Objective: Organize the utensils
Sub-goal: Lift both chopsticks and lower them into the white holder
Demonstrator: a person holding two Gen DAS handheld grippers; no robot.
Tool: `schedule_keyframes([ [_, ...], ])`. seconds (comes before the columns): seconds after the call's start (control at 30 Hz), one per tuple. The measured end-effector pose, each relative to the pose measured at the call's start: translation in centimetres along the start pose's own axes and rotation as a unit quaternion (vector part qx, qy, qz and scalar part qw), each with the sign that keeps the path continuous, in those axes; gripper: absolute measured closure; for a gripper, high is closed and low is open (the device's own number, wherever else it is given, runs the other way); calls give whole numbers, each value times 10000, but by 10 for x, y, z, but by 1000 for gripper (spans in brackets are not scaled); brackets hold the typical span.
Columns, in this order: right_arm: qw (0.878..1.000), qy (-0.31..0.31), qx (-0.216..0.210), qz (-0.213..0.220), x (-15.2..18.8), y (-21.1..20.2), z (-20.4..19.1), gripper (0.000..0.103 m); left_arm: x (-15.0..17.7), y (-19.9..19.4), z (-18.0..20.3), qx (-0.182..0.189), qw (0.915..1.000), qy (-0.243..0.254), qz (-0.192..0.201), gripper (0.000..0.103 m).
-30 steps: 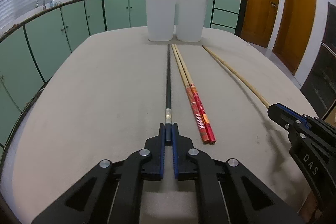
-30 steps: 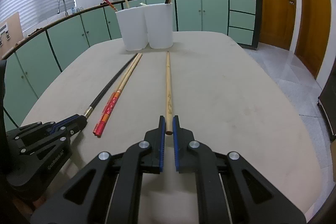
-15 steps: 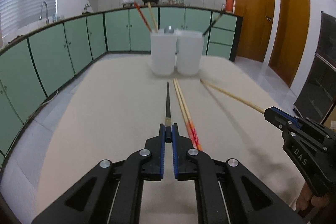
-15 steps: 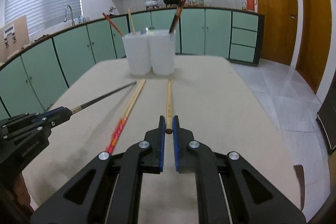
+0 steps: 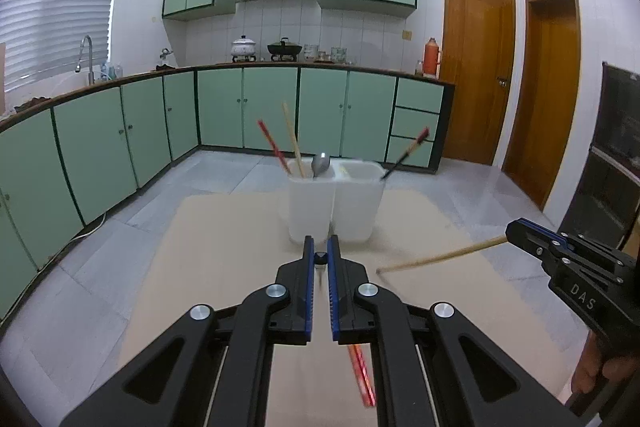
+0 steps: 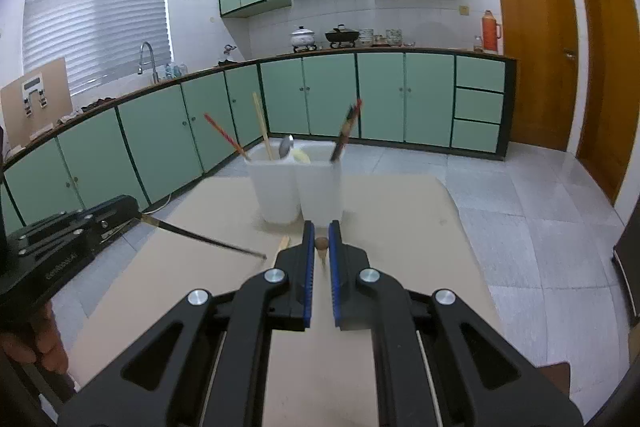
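Observation:
My left gripper is shut on a black chopstick and holds it lifted, tip slanting down over the table. My right gripper is shut on a plain wooden chopstick, also lifted and slanting down. Two white holder cups stand side by side at the table's far end; the left one holds a red chopstick, a wooden one and a spoon, the right one a dark red-tipped chopstick. A red-patterned chopstick pair lies on the table below my left gripper.
The beige table ends just behind the cups, with tiled floor beyond. Green kitchen cabinets line the far wall. Wooden doors stand at the right.
Both grippers have risen and tilted up, lifting the black chopstick and the wooden chopstick off the table. The red-patterned pair stays on the table.

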State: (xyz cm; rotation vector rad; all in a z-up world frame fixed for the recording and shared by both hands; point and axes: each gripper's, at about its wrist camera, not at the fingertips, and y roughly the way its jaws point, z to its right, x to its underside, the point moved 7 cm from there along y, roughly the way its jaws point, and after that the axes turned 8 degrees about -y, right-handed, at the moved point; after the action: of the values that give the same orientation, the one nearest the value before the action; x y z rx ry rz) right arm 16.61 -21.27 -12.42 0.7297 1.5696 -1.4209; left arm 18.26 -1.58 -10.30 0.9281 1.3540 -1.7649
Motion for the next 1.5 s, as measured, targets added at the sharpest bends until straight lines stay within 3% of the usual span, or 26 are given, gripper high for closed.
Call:
schedule_keyframes([
  [0.27, 9991, 115, -372, -139, -49, 16, 10, 97, -35, 8, -1, 148, 9998, -69, 75, 97],
  [0.7, 9969, -145, -761, 97, -114, 10, 8, 97, -71, -2, 9, 412, 9988, -29, 254, 97],
  [1.2, 9948, -425, -572, 721, -209, 16, 25, 97, -169, 1, 29, 537, 9918, 174, 1149, 97],
  [1.5, 9969, -429, -390, 530, -229, 65, 40, 97, -214, 48, 32, 348, 9889, 188, 1433, 97],
])
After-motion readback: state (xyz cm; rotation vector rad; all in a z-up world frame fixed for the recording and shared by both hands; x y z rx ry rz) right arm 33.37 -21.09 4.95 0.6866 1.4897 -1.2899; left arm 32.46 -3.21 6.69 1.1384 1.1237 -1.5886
